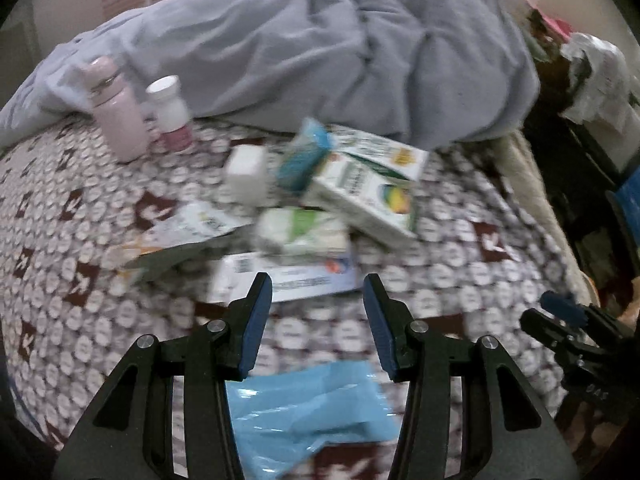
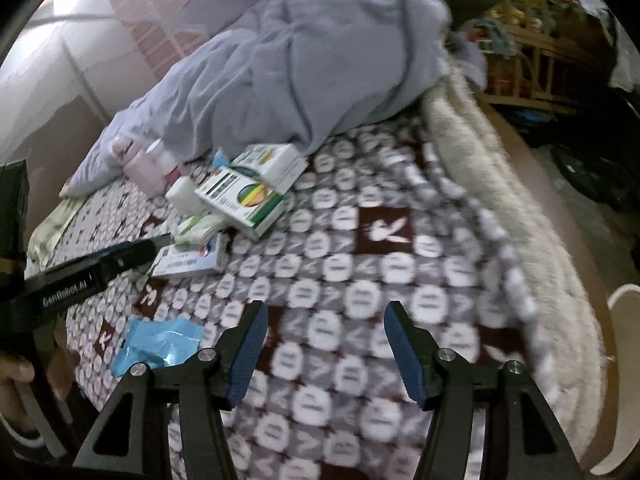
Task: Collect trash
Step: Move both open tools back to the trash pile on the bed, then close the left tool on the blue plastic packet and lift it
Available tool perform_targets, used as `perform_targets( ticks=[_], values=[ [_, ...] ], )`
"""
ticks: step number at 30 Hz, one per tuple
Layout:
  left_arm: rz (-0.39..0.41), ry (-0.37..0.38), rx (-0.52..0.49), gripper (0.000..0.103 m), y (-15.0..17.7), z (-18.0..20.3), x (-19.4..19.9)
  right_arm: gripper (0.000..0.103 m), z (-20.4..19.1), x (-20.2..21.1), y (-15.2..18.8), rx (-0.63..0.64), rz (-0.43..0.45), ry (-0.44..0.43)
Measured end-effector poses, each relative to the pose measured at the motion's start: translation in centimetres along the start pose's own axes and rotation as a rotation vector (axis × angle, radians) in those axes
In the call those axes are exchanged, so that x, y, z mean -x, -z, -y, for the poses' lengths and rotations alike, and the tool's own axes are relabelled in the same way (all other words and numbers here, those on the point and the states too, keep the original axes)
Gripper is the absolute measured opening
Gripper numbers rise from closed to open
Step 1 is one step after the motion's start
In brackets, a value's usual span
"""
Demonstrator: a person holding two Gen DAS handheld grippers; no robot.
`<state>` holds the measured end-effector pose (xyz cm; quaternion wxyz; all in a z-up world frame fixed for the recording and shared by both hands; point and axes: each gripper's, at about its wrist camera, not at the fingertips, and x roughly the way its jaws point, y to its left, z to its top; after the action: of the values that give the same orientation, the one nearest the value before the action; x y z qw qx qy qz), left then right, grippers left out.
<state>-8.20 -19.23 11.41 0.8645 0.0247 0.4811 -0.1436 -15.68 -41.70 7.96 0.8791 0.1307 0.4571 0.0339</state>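
Note:
A pile of trash lies on the patterned bedspread (image 1: 60, 240): green-and-white medicine boxes (image 1: 368, 200), a flat blue-and-white box (image 1: 288, 276), a small white box (image 1: 246, 174), a teal packet (image 1: 304, 156) and a white wrapper (image 1: 192, 224). A blue plastic bag (image 1: 308, 416) lies flat under my left gripper (image 1: 318, 284), which is open and empty just short of the pile. My right gripper (image 2: 326, 312) is open and empty over bare bedspread (image 2: 360, 280), right of the bag (image 2: 160, 344) and the boxes (image 2: 248, 200). The left gripper's fingers (image 2: 152, 246) show at left there.
A pink bottle (image 1: 116, 112) and a white-capped bottle (image 1: 172, 116) stand at the back left. A rumpled grey-blue duvet (image 1: 320, 52) covers the far bed. A cream blanket edge (image 2: 520, 200) runs along the bed's right side, with cluttered furniture (image 1: 592, 92) beyond.

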Motion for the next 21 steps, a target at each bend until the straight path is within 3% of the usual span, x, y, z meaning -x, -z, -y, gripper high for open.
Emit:
perform_targets(
  ticks=[7, 12, 14, 16, 18, 21],
  values=[
    [-0.045, 0.015, 0.038, 0.045, 1.1, -4.3, -0.2, 0.059, -2.3, -1.8, -0.1, 0.040, -0.056, -0.071],
    [-0.098, 0.089, -0.004, 0.046, 2.7, -4.9, 0.0, 0.060, -3.6, -3.2, 0.6, 0.071, -0.096, -0.076],
    [-0.116, 0.158, -0.054, 0.046, 3.4, -4.5, 0.3, 0.060, -3.7, -3.5, 0.7, 0.072, -0.105, -0.073],
    [-0.131, 0.216, -0.121, 0.059, 3.9, -3.7, 0.7, 0.060, -3.6, -3.6, 0.8, 0.070, -0.109, -0.069],
    [-0.141, 0.276, -0.218, 0.061, 4.5, -2.5, 1.0, 0.060, -3.5, -3.6, 0.7, 0.063, -0.106, -0.066],
    [-0.158, 0.277, -0.370, 0.061, 5.6, -0.7, 0.8, 0.060, -3.2, -3.4, 0.6, 0.053, -0.101, -0.062]
  ],
)
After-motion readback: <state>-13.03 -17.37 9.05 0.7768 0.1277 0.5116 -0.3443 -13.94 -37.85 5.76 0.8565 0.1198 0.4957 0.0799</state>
